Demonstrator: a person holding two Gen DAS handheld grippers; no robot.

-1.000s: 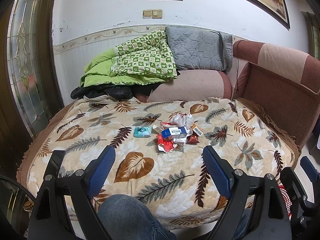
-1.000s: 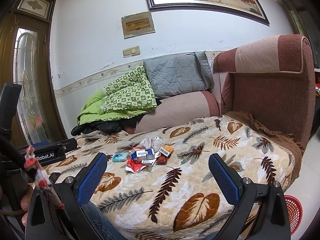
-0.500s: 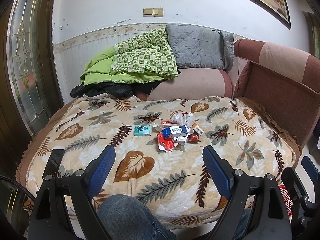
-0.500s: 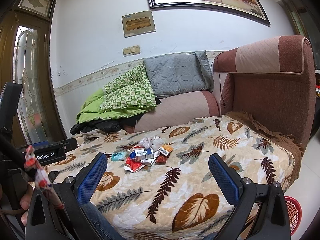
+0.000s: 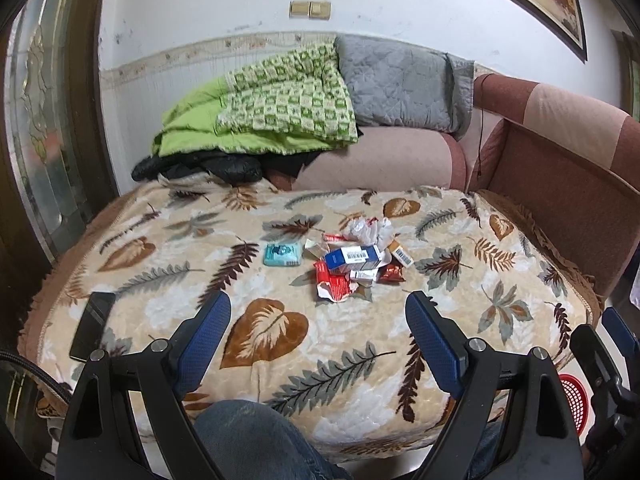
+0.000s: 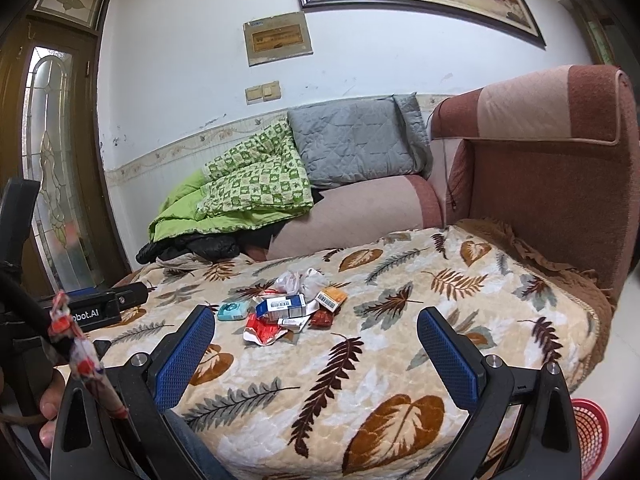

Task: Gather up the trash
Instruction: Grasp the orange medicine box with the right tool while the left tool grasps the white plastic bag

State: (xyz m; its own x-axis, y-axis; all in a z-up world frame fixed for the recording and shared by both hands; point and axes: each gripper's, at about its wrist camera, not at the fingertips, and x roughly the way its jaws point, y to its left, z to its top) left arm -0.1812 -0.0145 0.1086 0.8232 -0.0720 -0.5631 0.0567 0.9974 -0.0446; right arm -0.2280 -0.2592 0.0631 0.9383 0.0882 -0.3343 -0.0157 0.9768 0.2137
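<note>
Trash pile (image 5: 356, 262) heaped mid-blanket, teal packet (image 5: 282, 254) just beside it, bare leaf-print blanket (image 5: 500, 264) all around, left gripper (image 5: 318, 344) and right gripper (image 6: 316, 346) spread wide, empty, held short of the pile, red basket (image 6: 590, 428) past the blanket's right edge.

Near blanket (image 5: 280, 364): I see open run to trash pile (image 5: 352, 264).
Left edge: phone (image 5: 93, 324).
Behind: quilts (image 5: 272, 112).

Plush fleece blanket (image 5: 280, 332), glossy crumpled wrappers (image 5: 334, 284), quilted cushion (image 5: 396, 84)
</note>
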